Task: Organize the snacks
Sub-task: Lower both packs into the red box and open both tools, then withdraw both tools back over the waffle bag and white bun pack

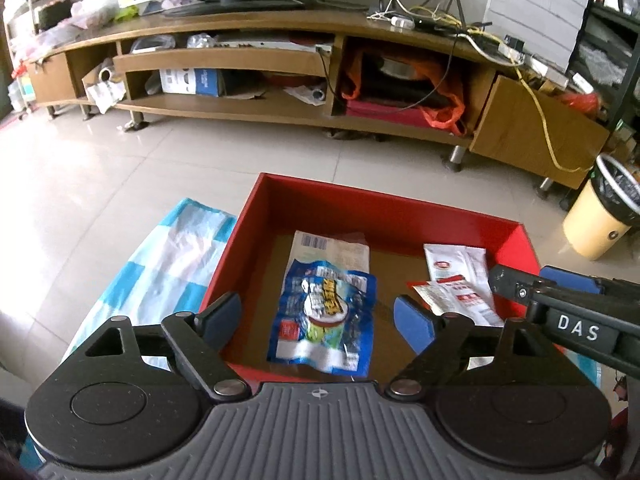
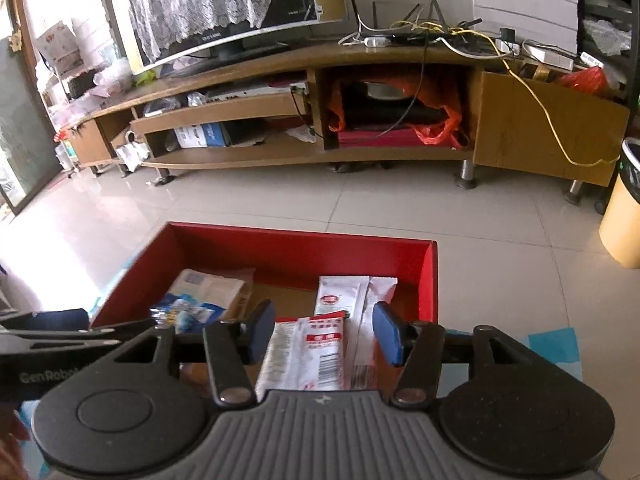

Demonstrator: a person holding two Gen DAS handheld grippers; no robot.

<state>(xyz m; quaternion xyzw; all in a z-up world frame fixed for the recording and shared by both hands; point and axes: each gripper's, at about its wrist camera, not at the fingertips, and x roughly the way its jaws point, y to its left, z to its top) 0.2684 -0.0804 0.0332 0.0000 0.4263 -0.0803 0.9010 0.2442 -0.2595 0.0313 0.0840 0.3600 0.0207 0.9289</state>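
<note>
Tiled floor (image 1: 100, 168), wooden TV stand (image 1: 280, 116) behind. Red box (image 1: 360, 204) on checked cloth (image 1: 160, 264): blue snack packet (image 1: 324, 316) left, white-red packets (image 2: 316, 344) right. Left tool (image 1: 318, 318) and right tool (image 2: 324, 338) apart, empty.

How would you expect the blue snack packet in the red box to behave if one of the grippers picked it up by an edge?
The blue snack packet looks like thin crinkled film, so it would probably droop rather than stay flat. Its glossy surface may slip between the pads. It lies flat in the red box, so it seems light and unlikely to roll.
</note>
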